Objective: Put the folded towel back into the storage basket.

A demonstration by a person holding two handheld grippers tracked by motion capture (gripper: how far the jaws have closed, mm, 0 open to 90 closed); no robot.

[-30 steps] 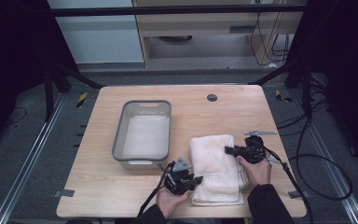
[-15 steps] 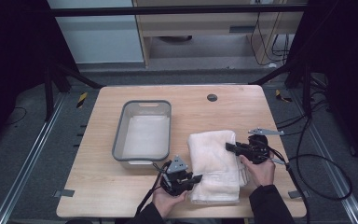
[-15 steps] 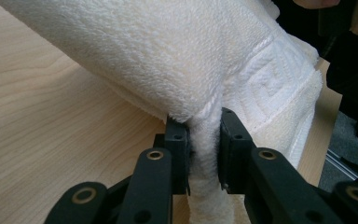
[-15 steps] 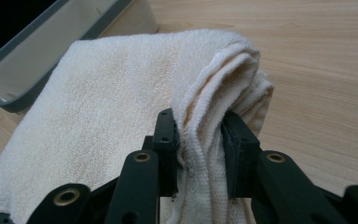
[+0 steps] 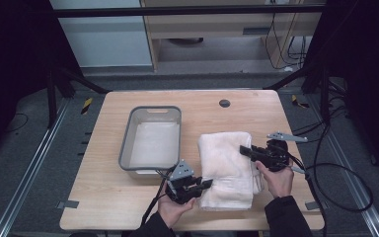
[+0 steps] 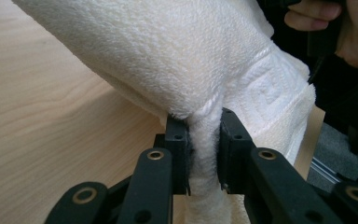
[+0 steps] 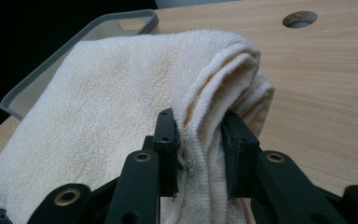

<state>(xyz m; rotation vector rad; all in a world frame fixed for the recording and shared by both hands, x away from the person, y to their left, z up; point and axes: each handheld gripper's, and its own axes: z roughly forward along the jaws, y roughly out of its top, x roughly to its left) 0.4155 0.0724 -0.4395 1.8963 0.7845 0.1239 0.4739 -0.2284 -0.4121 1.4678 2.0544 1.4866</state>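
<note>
Folded towel [image 5: 227, 168] lies near the bench's front edge beside the bin [image 5: 150, 143], pinched at its near-left corner by the left gripper [image 5: 205, 183] and at its right edge by the right gripper [image 5: 244, 150]; both ends are best lifted evenly.

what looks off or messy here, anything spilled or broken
Nothing spilled or broken. The folded towel lies beside the grey tub on the table; its edges are bunched where the left gripper and the right gripper each pinch a fold. That looks like handling, not damage.
</note>
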